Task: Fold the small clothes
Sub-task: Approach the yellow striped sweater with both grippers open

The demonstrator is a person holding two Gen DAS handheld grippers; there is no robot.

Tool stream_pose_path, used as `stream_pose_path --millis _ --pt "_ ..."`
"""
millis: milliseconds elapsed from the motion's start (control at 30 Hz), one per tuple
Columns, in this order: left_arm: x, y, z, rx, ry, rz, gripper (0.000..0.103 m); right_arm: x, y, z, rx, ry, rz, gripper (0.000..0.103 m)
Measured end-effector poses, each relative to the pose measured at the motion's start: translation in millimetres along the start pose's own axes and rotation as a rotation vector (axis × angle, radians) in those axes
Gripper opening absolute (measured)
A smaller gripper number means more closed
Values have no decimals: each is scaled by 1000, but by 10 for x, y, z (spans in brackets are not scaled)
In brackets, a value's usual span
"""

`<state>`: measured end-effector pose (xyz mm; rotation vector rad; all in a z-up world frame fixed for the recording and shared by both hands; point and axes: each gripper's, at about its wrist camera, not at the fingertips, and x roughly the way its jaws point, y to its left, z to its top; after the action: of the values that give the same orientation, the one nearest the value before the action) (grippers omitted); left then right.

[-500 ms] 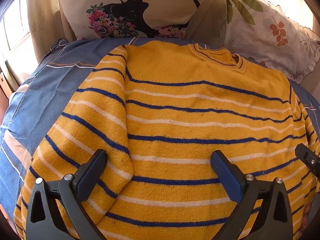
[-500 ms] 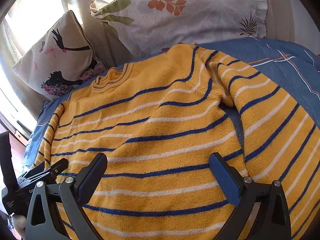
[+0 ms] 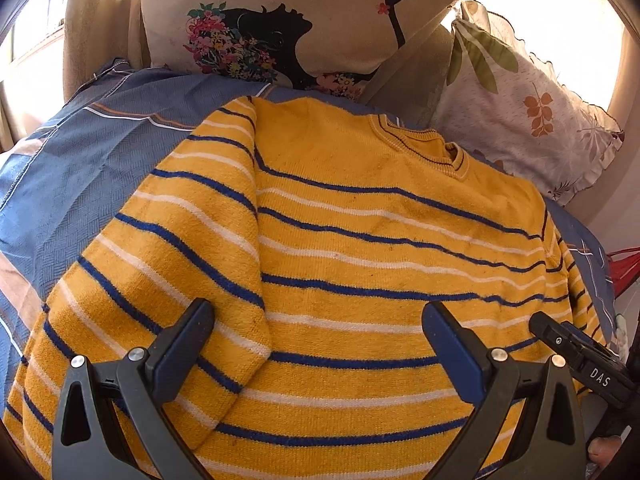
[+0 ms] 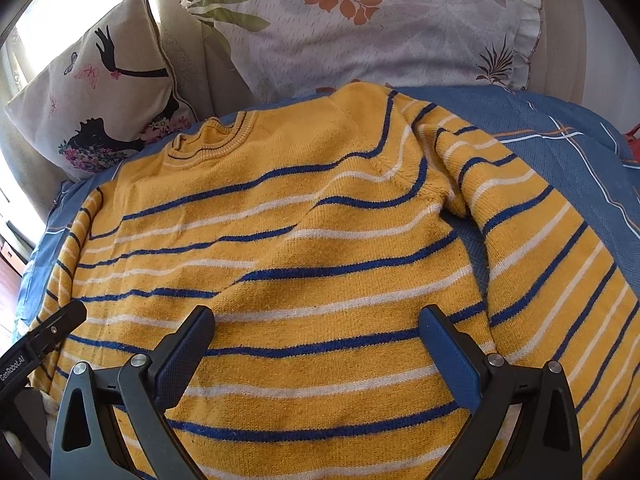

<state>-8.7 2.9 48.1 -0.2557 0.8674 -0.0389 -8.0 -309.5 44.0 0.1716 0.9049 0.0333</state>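
Note:
A yellow sweater (image 3: 360, 240) with blue and white stripes lies flat on a blue bedsheet (image 3: 80, 184), collar toward the pillows. In the left wrist view its left sleeve (image 3: 180, 264) lies folded over the body's edge. In the right wrist view the sweater (image 4: 300, 248) has its right sleeve (image 4: 552, 248) spread out to the side. My left gripper (image 3: 320, 344) is open and empty above the lower body. My right gripper (image 4: 316, 344) is open and empty above the lower body; it also shows at the right edge of the left wrist view (image 3: 580, 360).
A beige pillow with a black silhouette print (image 3: 300, 20) and a white leaf-print pillow (image 3: 528, 112) stand behind the sweater against a beige backrest. The blue sheet (image 4: 560, 140) extends right of the sleeve. A red object (image 3: 624, 268) shows at the far right.
Both grippers have shifted slightly, so the sweater sits a little lower and farther in both views. Both stay open. The sweater has not moved.

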Motion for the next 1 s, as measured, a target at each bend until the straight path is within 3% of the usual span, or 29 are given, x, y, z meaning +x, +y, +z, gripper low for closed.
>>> stream_pose_path --millis 200,533,833,900,1000 --pt "-3 -27 2 -4 -2 0 103 15 60 -1 -23 31 -37 103" --pt "-34 -14 4 3 2 8 103 4 48 -4 -3 2 -11 103" --pt "13 -85 -32 36 15 54 103 14 114 4 -28 16 -39 103" --pt "10 -82 -39 34 14 52 103 -29 76 13 -12 11 7 103" --pt "7 -69 -38 27 11 40 103 -423 -135 -29 48 -62 220 88"
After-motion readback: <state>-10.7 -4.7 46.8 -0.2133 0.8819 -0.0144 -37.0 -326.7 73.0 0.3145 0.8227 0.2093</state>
